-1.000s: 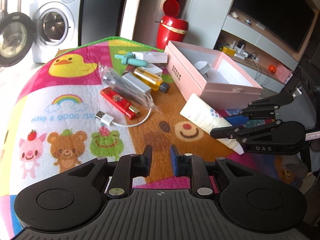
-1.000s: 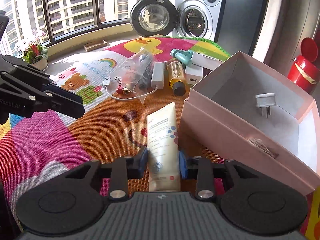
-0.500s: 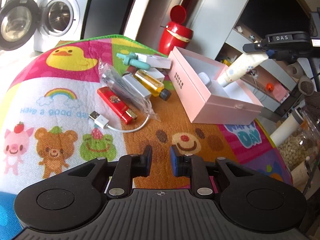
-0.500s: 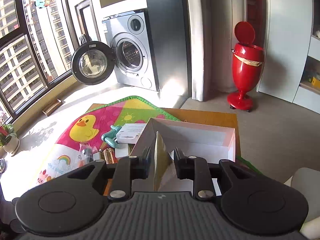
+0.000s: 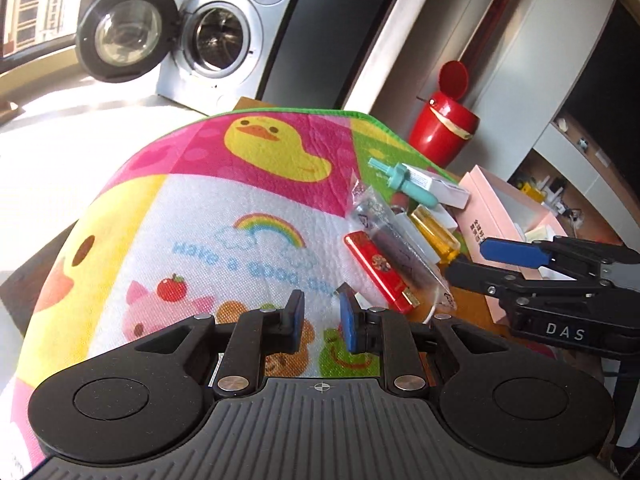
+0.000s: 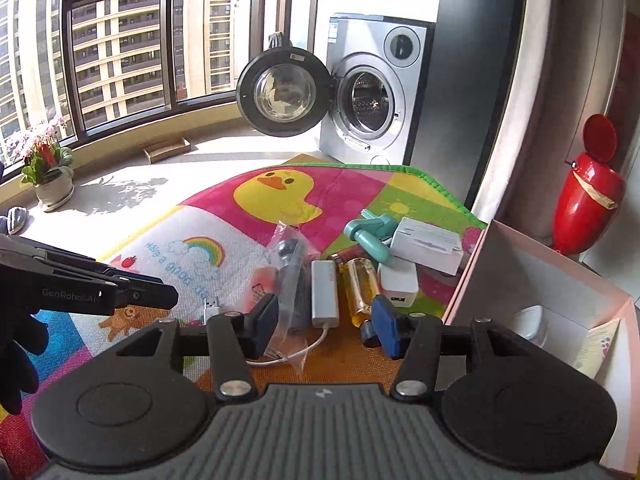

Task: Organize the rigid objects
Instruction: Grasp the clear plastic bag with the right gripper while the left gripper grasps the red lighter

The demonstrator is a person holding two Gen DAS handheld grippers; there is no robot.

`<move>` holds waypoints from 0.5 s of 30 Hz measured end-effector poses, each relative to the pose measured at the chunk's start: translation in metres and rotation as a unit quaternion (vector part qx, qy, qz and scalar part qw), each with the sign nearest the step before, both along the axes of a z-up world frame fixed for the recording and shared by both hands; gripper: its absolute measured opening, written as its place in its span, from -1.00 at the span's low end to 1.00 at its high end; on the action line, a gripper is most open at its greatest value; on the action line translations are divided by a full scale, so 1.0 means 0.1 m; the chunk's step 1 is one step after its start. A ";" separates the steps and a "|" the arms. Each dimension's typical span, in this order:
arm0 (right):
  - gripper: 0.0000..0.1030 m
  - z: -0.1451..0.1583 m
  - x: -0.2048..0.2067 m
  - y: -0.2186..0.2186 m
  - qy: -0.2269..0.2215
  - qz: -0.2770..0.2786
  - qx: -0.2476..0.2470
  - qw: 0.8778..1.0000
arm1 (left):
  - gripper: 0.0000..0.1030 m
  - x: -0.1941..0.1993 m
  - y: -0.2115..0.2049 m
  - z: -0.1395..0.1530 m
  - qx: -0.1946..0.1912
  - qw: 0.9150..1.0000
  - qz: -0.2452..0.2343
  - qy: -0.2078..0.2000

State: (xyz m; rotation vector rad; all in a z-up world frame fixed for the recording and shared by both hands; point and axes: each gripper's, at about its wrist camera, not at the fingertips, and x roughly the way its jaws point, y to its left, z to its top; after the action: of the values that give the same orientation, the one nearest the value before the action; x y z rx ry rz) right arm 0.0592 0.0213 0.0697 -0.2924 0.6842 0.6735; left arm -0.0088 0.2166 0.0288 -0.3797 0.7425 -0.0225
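Opening empty right tool (image 6: 325,316) near one amber bottle (image 6: 362,288), one pink box (image 6: 520,264); left tool (image 5: 321,304) narrowly parted, empty.

Left gripper (image 5: 320,316) lower centre of its own view, tilted down, jaws nearly together with a narrow gap, nothing between them. Right gripper (image 6: 324,328) lower centre of its view, jaws opening, nothing gripped between the pads. Right one also shows at right edge of left view, left one at left edge of right view with a dark-gloved hand (image 6: 18,360) below it
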 end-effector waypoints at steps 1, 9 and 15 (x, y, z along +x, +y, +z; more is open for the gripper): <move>0.00 -0.09 0.03 0.14 0.009 0.001 0.001 1.000 | -0.58 -0.01 0.02 0.00 0.001 1.000 0.001 0.001; -0.72 -0.22 0.07 0.19 0.072 0.004 0.036 0.997 | -0.58 -0.02 0.12 -0.01 0.002 1.000 -0.001 -0.001; -0.91 -0.24 -0.34 -0.22 0.121 0.010 0.057 0.991 | -0.58 0.16 -0.18 -0.05 -0.008 0.999 -0.040 -0.001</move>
State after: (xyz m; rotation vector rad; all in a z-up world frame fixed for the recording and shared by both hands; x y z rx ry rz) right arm 0.0251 -0.0008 0.0461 -0.1132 0.8715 0.7717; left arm 0.0071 0.1991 0.0241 -0.3652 0.7548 -0.1050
